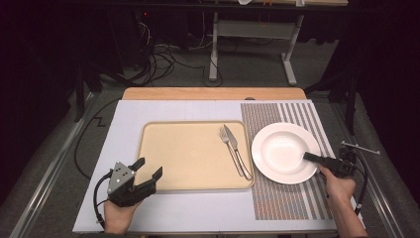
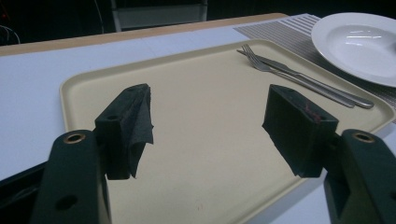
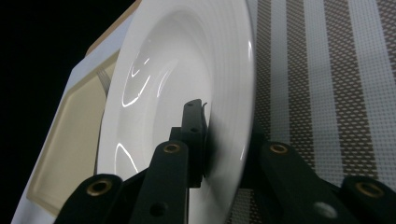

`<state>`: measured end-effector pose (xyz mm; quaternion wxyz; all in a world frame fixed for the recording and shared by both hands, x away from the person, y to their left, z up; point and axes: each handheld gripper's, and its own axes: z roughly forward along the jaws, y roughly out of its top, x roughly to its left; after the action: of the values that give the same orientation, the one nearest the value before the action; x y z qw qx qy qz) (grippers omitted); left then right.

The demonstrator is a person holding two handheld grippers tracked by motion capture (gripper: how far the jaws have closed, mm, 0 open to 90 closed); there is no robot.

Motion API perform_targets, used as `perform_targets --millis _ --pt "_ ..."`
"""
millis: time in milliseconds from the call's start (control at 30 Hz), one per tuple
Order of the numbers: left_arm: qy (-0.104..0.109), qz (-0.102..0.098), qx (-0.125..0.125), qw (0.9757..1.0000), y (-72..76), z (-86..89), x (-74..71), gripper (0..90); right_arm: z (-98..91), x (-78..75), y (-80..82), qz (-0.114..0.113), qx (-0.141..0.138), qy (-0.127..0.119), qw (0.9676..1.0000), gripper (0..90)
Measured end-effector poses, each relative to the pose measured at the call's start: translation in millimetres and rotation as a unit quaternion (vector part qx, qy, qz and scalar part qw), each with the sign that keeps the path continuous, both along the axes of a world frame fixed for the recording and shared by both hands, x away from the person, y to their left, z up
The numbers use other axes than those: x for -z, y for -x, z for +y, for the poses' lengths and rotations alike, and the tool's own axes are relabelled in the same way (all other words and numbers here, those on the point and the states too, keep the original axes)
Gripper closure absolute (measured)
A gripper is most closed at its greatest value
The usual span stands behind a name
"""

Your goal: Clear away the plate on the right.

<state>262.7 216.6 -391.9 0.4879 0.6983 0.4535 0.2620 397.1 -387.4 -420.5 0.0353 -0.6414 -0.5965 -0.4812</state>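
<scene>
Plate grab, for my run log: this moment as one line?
right claw: shut on plate rim | left claw: open, at tray | fork, knife: on tray

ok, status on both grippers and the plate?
Right gripper shut on the white plate's rim, plate on the striped mat. Left gripper open, idle at the tray edge. Fork and knife on tray, nothing blocking.

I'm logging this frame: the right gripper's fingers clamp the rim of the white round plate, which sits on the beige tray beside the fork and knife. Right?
Not quite. The white round plate rests on the striped woven placemat, beside the beige plastic tray, as the high view shows. The right gripper does clamp its rim; the metal fork and metal knife lie on the tray.
</scene>
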Motion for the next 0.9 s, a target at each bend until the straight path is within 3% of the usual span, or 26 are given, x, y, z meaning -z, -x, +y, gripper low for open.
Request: perform_targets --millis 100,200,533,900 --pt "0.001 0.0 0.002 1.0 -0.6 -0.3 0.0 33.1 2.3 -4.8 -0.2 -0.015 -0.009 0.002 0.9999 82.4" --pt "0.001 0.0 0.004 1.0 -0.5 -0.3 -0.1 33.1 6.5 -11.2 -0.1 -0.023 -0.016 0.02 0.9994 82.7" --pt "0.004 -0.001 0.003 1.0 0.1 1.2 -0.5 33.1 6.9 -18.4 0.8 -0.028 -0.035 0.031 0.9985 82.7" --pt "0.004 -0.003 0.002 1.0 0.2 2.5 -0.8 33.1 18.1 -33.5 0.7 -0.031 -0.069 0.025 0.9968 82.8"
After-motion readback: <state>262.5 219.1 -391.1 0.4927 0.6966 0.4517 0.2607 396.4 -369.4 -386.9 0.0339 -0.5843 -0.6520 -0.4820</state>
